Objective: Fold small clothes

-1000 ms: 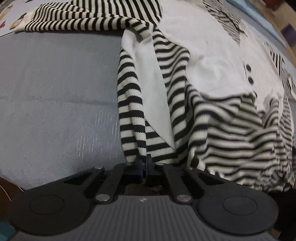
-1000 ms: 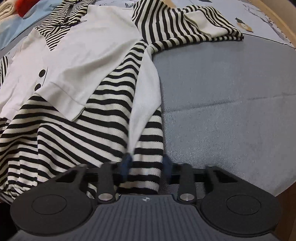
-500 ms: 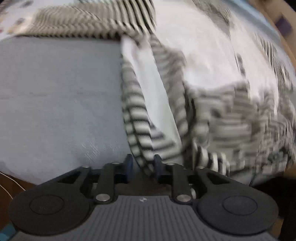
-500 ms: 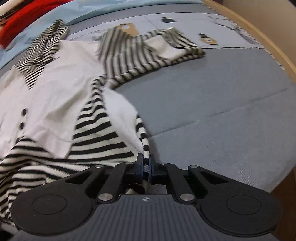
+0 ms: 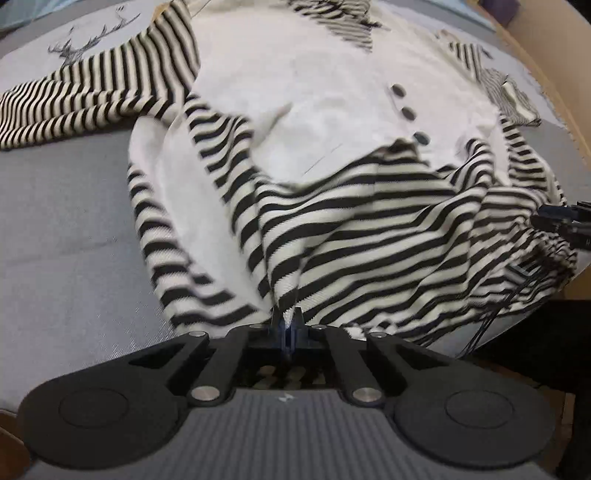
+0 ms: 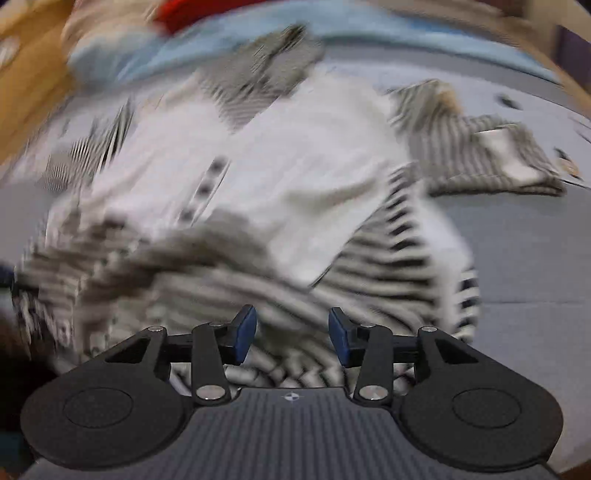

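A small white garment (image 5: 332,92) with black-and-white striped sleeves and hem and dark buttons (image 5: 406,110) lies spread on a grey bed cover (image 5: 55,221). My left gripper (image 5: 287,325) is shut on a pinched fold of the striped hem (image 5: 369,229), which rises in a ridge toward the fingers. In the blurred right wrist view the same garment (image 6: 295,166) lies ahead. My right gripper (image 6: 292,332) has its jaws opening, blue pads (image 6: 245,328) well apart and off the cloth. Striped fabric lies loose under the gap.
A striped sleeve (image 5: 92,96) stretches to the left, the other sleeve (image 6: 480,155) to the right. Red cloth (image 6: 192,11) and light blue fabric (image 6: 369,26) lie beyond the garment. A wooden edge (image 5: 546,74) borders the bed at the right.
The left gripper opened briefly, then shut again on the hem farther toward the garment's middle. The right gripper pinched the striped side edge, then let it go and opened. Both views swung.
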Motion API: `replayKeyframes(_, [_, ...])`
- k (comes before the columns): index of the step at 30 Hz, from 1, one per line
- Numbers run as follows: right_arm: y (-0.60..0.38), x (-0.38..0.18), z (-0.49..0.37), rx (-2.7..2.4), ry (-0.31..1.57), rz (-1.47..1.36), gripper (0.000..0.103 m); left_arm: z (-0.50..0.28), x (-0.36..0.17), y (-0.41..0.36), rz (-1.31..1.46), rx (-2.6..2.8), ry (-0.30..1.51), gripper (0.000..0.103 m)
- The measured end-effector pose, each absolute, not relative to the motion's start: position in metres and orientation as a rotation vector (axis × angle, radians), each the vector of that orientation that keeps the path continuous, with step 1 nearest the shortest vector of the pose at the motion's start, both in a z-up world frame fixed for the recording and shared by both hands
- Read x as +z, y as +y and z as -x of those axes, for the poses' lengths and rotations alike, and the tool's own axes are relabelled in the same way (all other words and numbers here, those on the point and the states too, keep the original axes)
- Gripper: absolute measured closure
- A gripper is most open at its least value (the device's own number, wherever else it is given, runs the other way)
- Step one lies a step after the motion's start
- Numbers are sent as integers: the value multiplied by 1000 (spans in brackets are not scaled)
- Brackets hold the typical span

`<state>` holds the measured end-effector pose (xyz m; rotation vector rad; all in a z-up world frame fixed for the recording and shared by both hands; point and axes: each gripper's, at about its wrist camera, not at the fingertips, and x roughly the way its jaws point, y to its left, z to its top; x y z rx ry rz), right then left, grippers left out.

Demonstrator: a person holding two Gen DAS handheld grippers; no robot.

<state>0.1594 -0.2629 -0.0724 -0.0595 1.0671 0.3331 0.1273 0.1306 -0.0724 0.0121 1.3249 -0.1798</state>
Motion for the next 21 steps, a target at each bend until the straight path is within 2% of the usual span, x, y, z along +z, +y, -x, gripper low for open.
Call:
replayKeyframes(7, [-232, -104, -157, 413, 1171, 184, 59, -115, -84, 129, -168, -180, 1430, 101])
replayKeyframes(9, [-230, -106, -154, 442, 1194, 182, 77, -117, -81, 124, -183, -187, 1421, 97])
replayKeyframes(10, [-230, -107, -151, 472, 1199, 179, 88, -119, -77, 123, -178, -194, 1403, 89])
replayKeyframes(11, [-230, -105, -149, 495, 1199, 185, 94, -119, -70, 123, -158, -205, 1358, 84])
replayKeyframes(12, [-232, -104, -146, 517, 1204, 193, 96, -121, -59, 124, -132, -205, 1295, 69])
replayKeyframes(13, [-236, -103, -144, 527, 1220, 192, 99, -123, -47, 125, -103, -209, 1225, 60])
replayKeyframes(17, [-250, -97, -137, 568, 1256, 149, 101, -131, -25, 121, -6, -238, 1084, 60])
replayKeyframes(19, [-257, -92, -129, 585, 1255, 139, 101, -136, -31, 112, -21, -245, 1101, 60])
replayKeyframes(21, [-264, -84, -124, 602, 1236, 120, 101, -140, -51, 103, -90, -238, 1190, 60])
